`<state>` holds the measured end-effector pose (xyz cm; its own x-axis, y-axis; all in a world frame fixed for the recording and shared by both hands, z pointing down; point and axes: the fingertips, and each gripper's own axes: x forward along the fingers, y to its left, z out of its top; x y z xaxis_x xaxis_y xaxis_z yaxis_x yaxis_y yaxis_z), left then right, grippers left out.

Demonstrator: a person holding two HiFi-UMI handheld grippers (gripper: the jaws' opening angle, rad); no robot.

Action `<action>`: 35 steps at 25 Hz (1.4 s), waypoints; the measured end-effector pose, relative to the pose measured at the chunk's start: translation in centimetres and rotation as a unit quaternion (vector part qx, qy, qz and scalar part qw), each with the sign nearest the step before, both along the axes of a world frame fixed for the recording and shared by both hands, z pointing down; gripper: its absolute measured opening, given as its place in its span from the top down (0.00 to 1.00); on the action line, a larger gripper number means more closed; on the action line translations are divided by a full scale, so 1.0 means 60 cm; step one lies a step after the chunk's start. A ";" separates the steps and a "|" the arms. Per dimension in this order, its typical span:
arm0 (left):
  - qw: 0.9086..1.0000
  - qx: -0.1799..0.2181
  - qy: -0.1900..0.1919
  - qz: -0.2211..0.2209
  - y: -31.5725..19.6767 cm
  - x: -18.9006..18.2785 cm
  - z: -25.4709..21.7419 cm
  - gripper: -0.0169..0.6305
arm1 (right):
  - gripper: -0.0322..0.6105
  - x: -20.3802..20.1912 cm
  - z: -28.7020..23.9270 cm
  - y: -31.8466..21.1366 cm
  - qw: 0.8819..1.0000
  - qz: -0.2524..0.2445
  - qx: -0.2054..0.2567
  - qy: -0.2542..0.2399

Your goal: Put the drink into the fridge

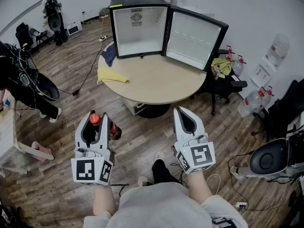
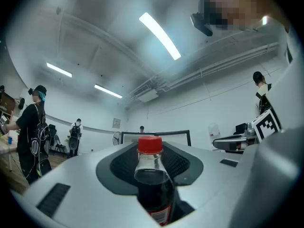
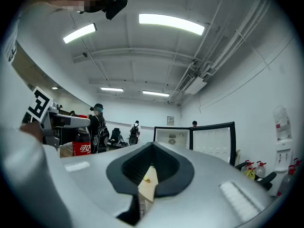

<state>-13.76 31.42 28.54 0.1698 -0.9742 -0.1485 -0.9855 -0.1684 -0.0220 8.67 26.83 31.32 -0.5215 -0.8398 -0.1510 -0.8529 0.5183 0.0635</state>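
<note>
Head view: the left tongs [image 1: 98, 120] clamp a dark bottle [image 1: 113, 131] above the wooden floor [image 1: 223, 127], near the edge of the round worktop [image 1: 156, 84]. On the worktop the fridge [image 1: 140, 30] stands with its door [image 1: 194, 37] swung wide. The right tongs [image 1: 184, 120] are alongside.

Left gripper view: the jaws press the bottle's sides, and its red cap [image 2: 149, 144] stands upright.

Right gripper view: the jaws are nearly together with only a thin slit between them and nothing held. The open fridge is ahead.

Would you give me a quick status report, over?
Left gripper shut on bottle. Right gripper shut, empty. Fridge open on table, nothing blocking it.
</note>
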 end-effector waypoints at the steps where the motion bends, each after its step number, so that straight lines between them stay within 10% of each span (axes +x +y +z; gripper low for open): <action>1: 1.000 -0.001 0.000 0.000 -0.003 0.000 0.001 0.73 | 0.93 -0.001 0.001 -0.003 1.000 0.000 0.000 0.000; 35: 1.000 0.013 0.006 -0.025 -0.356 0.047 -0.024 0.73 | 0.94 0.014 -0.015 -0.390 0.998 -0.066 0.002 -0.018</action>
